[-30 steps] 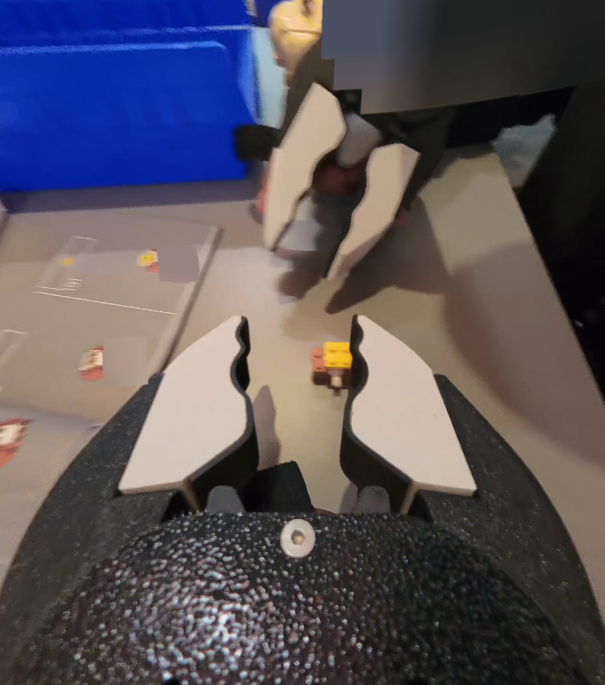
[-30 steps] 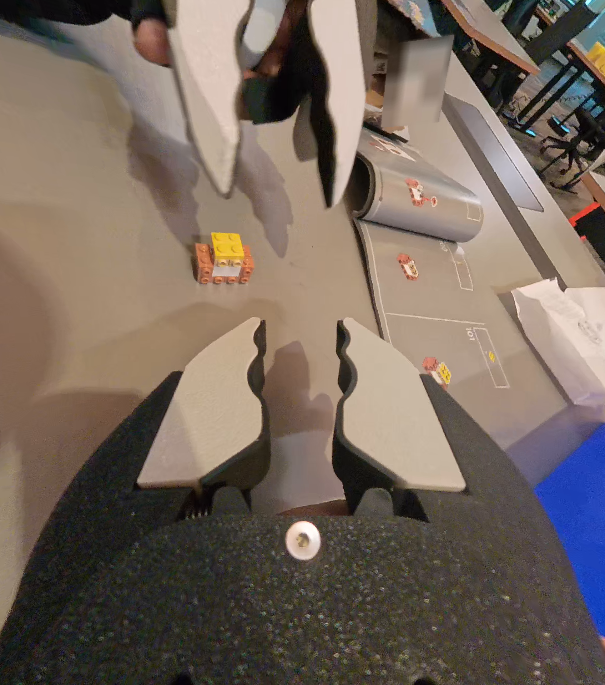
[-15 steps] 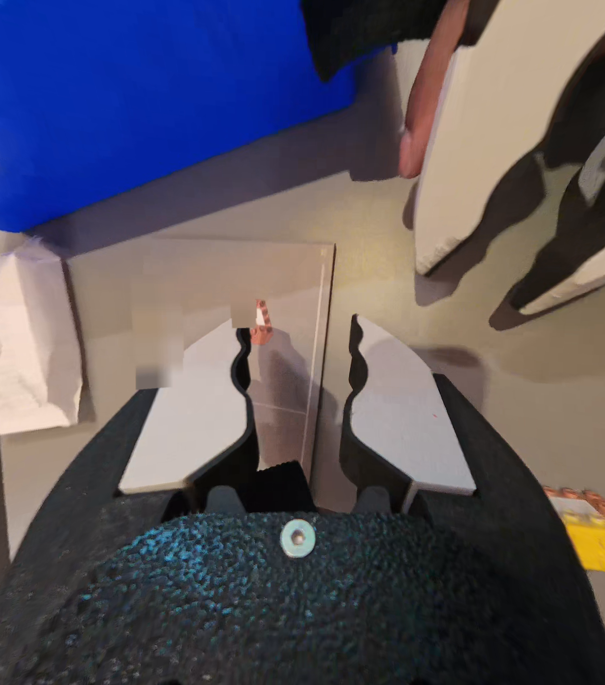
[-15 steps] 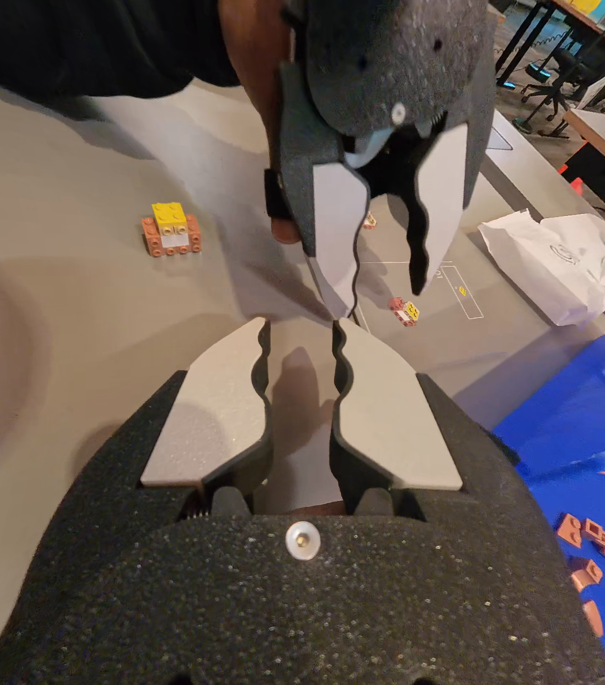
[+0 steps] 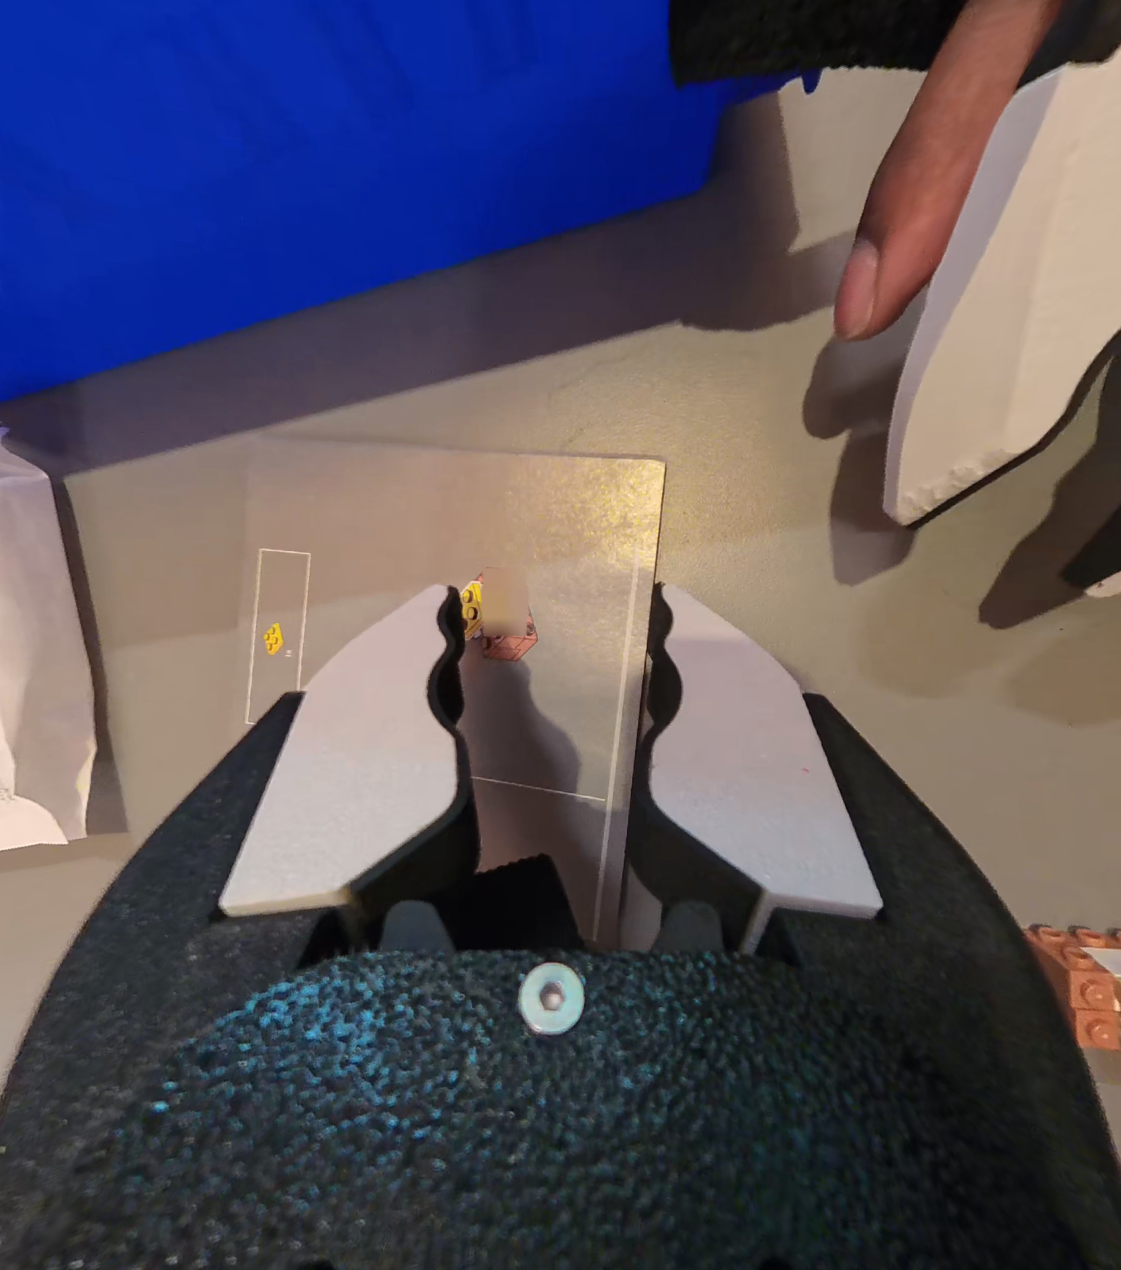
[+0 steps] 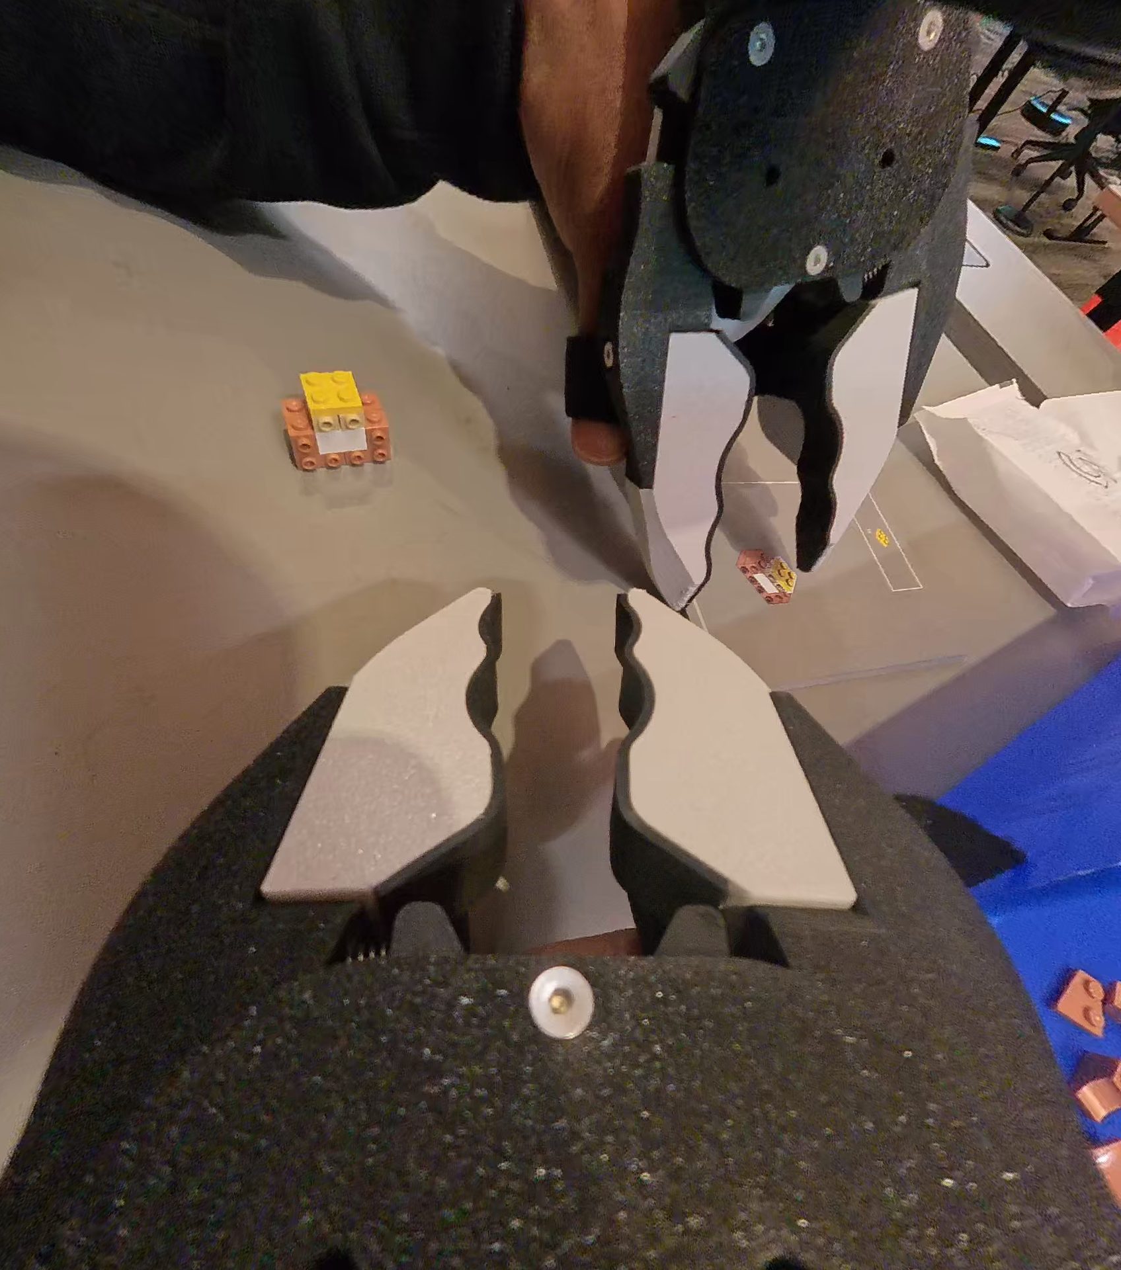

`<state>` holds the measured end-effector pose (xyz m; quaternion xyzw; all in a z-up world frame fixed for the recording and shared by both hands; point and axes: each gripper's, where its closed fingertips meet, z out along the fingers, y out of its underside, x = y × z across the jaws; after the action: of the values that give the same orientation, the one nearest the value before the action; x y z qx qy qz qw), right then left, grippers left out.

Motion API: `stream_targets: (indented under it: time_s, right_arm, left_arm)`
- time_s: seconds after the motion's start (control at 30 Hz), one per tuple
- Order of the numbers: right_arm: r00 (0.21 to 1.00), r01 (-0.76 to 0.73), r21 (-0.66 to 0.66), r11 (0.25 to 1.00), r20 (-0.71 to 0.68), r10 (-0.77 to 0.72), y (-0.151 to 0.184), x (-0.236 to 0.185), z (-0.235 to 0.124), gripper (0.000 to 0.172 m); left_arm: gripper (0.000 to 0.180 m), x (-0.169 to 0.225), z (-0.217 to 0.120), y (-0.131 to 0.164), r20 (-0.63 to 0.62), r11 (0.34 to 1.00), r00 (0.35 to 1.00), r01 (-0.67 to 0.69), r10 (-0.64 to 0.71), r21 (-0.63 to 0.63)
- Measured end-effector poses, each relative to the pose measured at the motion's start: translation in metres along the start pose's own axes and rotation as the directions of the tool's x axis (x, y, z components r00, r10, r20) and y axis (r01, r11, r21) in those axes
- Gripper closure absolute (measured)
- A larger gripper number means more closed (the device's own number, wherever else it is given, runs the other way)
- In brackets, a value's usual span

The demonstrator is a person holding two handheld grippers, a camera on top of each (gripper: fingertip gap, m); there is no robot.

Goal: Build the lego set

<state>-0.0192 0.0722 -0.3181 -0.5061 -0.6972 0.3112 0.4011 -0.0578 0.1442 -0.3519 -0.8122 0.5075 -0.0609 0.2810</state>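
Between my left jaws point(image 5: 554, 598), spread and empty, only a printed page shows: the grey instruction sheet point(image 5: 564, 508) lying flat on the bench point(image 5: 818, 756), near its far edge by the blue bin point(image 5: 269, 172). Sheet carries a printed picture of a brick model, not a real one. My right jaws point(image 6: 557, 605) also apart, nothing between the pads, hovering over bare bench just beside the sheet's near corner. Neither gripper touches anything. Real brick model point(image 6: 335, 420), brown base with yellow top and a white patch, sits alone on open bench, well apart from both grippers, toward the person's side. White paper bag point(image 6: 1052, 481) beside the sheet's far side. Count: one built model, one sheet, one bag, one bin; at least six loose brown bricks point(image 6: 1107, 1086) visible inside the bin, more cut off by frame.
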Motion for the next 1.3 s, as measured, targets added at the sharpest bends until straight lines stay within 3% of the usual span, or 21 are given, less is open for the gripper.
stream_targets:
  time_s: [0.6,1.3]
  right_arm:
    - [1.0,0.013,-0.012,1.0,0.013,-0.013,0.0014,-0.0028,0.001,0.14]
    - [0.999,0.027,-0.018,0.999,0.018,-0.026,0.0023,-0.0045,0.0011,0.141]
  left_arm:
    - [0.132,-0.0015,-0.0089,-0.0005,-0.062,0.995,0.994,0.096,-0.093,0.04]
    - [0.134,0.0015,-0.0036,0.0035,-0.071,0.997,0.995,0.073,-0.072,0.015]
